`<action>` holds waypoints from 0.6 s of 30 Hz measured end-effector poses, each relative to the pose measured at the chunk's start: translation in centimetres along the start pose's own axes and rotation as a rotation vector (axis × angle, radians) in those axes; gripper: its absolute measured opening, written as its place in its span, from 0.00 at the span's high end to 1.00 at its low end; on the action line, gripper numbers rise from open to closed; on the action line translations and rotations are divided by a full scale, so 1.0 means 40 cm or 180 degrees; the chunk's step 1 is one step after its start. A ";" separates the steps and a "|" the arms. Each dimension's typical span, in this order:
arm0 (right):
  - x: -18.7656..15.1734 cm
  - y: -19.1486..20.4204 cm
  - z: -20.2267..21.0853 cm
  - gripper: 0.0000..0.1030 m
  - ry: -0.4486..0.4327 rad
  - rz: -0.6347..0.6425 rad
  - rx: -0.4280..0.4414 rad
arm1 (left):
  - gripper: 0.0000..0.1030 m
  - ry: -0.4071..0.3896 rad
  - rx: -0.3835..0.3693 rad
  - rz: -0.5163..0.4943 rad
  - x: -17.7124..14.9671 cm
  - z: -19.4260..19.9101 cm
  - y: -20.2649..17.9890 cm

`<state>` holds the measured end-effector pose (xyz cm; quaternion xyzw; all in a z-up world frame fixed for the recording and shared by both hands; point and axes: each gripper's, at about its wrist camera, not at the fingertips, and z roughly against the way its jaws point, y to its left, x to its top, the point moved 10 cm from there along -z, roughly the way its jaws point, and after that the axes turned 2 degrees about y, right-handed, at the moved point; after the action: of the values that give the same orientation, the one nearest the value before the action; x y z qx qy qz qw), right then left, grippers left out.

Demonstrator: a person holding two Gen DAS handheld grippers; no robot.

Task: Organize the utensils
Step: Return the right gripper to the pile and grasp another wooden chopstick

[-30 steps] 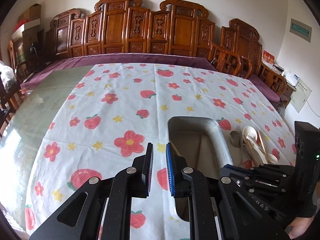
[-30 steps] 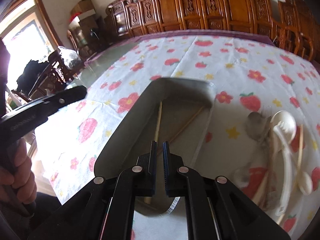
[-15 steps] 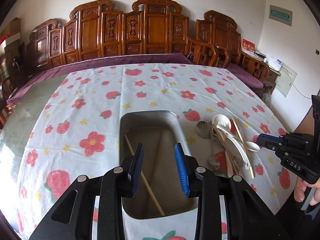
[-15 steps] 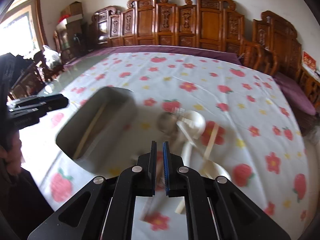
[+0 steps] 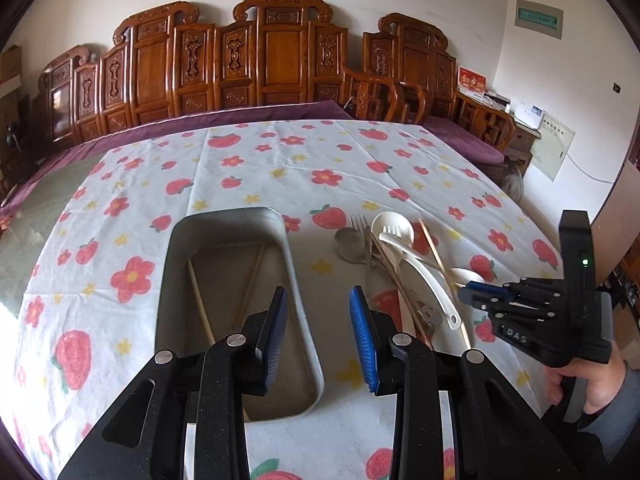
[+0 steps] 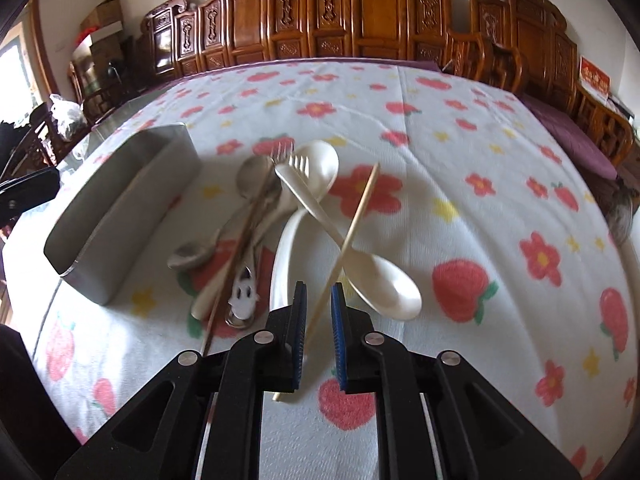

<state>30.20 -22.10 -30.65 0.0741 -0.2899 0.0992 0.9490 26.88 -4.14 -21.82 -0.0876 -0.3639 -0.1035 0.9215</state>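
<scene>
seen over a flowered table (image 5: 248, 168): left tongs (image 5: 318, 336) parted and empty above metal tray (image 5: 298, 292) holding two chopsticks (image 5: 200, 304); right tongs (image 6: 318, 330) opening astride a pale chopstick (image 6: 354, 220) in the utensil pile (image 6: 280, 216) beside the tray, pads not pressing.

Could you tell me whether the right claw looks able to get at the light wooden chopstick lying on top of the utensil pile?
Probably yes. The right claw is opening, already straddling the chopstick, pads not yet pressing. The chopstick lies atop the white spoon, nothing over it.
</scene>
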 end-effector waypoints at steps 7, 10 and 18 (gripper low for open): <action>-0.015 -0.014 -0.042 0.85 0.0082 -0.0065 0.0007 | 0.71 0.0049 0.0011 -0.0088 -0.020 -0.024 -0.045; -0.013 -0.015 -0.046 0.85 0.0079 -0.0075 0.0021 | 0.71 0.0053 0.0015 -0.0117 -0.023 -0.031 -0.064; -0.023 -0.038 -0.035 0.91 0.0119 -0.0248 0.0047 | 0.71 0.0106 0.0033 -0.0175 -0.048 -0.051 -0.102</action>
<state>30.56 -23.41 -32.45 0.0904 -0.2683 0.0657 0.9568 25.80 -8.32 -24.26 -0.0711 -0.3513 -0.1284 0.9247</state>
